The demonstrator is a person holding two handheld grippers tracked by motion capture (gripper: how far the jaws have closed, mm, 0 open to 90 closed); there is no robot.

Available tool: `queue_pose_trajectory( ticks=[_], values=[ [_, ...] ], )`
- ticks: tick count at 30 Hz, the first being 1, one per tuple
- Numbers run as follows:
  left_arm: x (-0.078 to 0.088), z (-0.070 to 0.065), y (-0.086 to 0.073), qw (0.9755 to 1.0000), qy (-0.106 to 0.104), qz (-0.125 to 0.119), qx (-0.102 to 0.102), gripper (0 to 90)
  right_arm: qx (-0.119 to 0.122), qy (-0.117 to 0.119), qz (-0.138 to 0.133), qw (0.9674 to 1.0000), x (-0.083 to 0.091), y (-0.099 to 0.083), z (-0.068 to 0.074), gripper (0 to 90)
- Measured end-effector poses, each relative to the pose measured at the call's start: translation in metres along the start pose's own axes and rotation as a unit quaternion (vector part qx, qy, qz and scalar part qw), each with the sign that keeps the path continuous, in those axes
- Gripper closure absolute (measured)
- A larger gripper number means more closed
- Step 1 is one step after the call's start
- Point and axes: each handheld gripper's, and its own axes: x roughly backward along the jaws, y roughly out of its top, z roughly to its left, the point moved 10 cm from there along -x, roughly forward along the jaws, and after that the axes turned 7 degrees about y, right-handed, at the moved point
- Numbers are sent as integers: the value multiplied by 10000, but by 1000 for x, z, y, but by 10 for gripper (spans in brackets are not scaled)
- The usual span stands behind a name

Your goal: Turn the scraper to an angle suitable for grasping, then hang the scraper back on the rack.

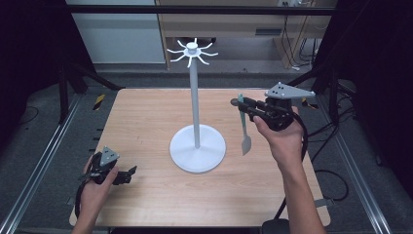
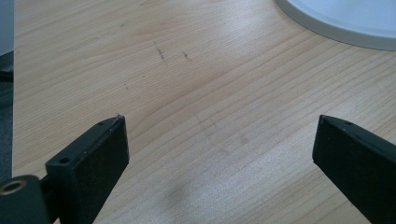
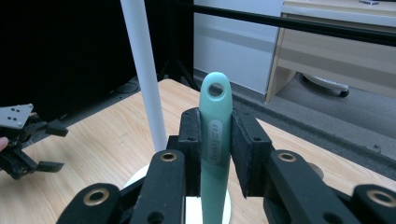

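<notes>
- Right gripper (image 3: 216, 149): jaws clamped on the spatula (image 3: 215, 135) handle, just below its hanging hole.
- Seen from the high view, the spatula (image 1: 244, 127) hangs upright from the right gripper (image 1: 242, 103), blade down, clear of the table (image 1: 146, 122).
- Stand (image 1: 196, 97) lies at 9 o'clock of the spatula; its pole rises between the two grippers, the hook crown up at 11 o'clock.
- Left gripper (image 2: 219, 149): jaws wide apart, holding nothing, low over bare table at the stand's 8 o'clock, well apart from the spatula.

Bare forearms, black right claw (image 1: 242, 104), grey three-cornered plate, black cable
</notes>
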Motion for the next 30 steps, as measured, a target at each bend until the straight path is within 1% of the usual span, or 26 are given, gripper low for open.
queue_pose_trajectory(
  ticks=[2,4,5,11,12,17,19,20,22,25,26,30],
  values=[
    [0,0,0,10000,-2,-10,17,34,-1,-4,-25,10000,-1,2,0,748],
    [0,0,0,10000,-10,8,-12,34,-12,9,-58,10000,-1,5,2,748],
    [0,-1,0,10000,-13,20,-26,34,-10,14,-113,9999,-1,9,3,748],
    [0,-1,0,10000,-6,-1,-7,34,-5,24,-211,9998,-2,19,6,748],
    [0,-1,0,10000,-1,1,-13,34,34,43,-255,9997,-2,24,8,748],
    [0,-1,0,10000,-10,13,-21,34,67,71,-347,9994,-4,34,13,748],
    [0,-1,0,10000,-3,-1,-15,34,109,106,-433,9989,-4,41,17,748],
    [0,-1,0,10000,-2,5,-24,34,109,106,-433,9989,-4,41,17,748],
    [0,-1,0,10000,2,17,-20,34,154,132,-487,9986,-5,48,21,748],
    [0,0,-1,10000,5,21,-14,34,172,144,-528,9984,-4,53,23,748],
    [0,0,0,10000,10,6,13,34,204,131,-581,9980,-2,58,25,748],
    [0,-1,0,10000,0,23,-17,33,195,143,-613,9978,-1,64,27,748]
  ],
)
